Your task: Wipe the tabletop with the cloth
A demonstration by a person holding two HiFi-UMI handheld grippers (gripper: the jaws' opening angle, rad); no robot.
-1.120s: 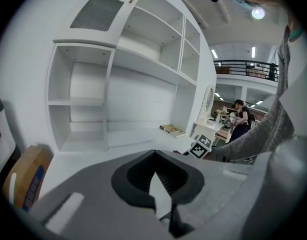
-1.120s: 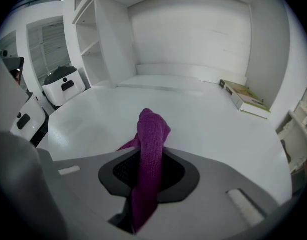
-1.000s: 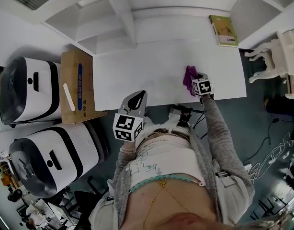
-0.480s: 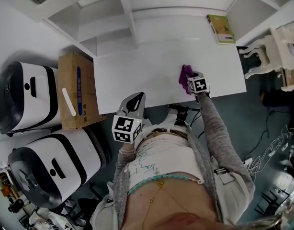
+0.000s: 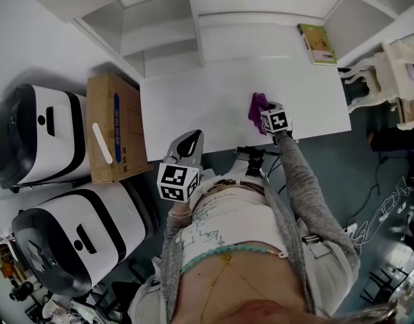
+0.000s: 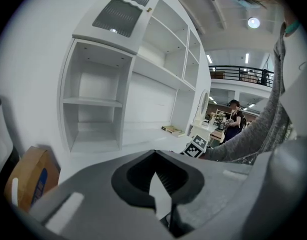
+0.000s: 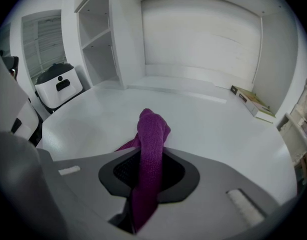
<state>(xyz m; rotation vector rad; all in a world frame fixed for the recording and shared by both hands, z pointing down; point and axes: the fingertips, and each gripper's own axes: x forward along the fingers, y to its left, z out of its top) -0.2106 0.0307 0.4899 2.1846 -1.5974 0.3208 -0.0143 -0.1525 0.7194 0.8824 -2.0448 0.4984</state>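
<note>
**Cloth in R claw, near edge of table**

The white tabletop (image 5: pixel 207 96) is the biggest thing, w/ white shelves (image 5: pixel 160 32) at its far side. Two white machines (image 5: pixel 38 137) sit at the left. A brown box (image 5: pixel 112 130) stands between them and the table.

The left gripper (image 5: pixel 189 142) hangs by the table's near edge. Its claw is clenched w/ nothing in it. The right gripper (image 5: pixel 264 117) is over the near right part of the table, and its claw is squeezed tight on the purple cloth (image 7: pixel 151 149). The cloth is a bunched lump poking up past the claw tips, w/ a bit hanging to the left. A small book (image 5: pixel 317 44) lies at the far right, well apart.

What could go wrong, I think:
- The cloth is held by one thin fold, so a hard push may pull it out.
- It's bunched, so only a little bit may rub the table & most stays unwiped.
- If the claw dips low, its hard tips may scrape.
- A wide swipe to the far right may bump the book.
</note>
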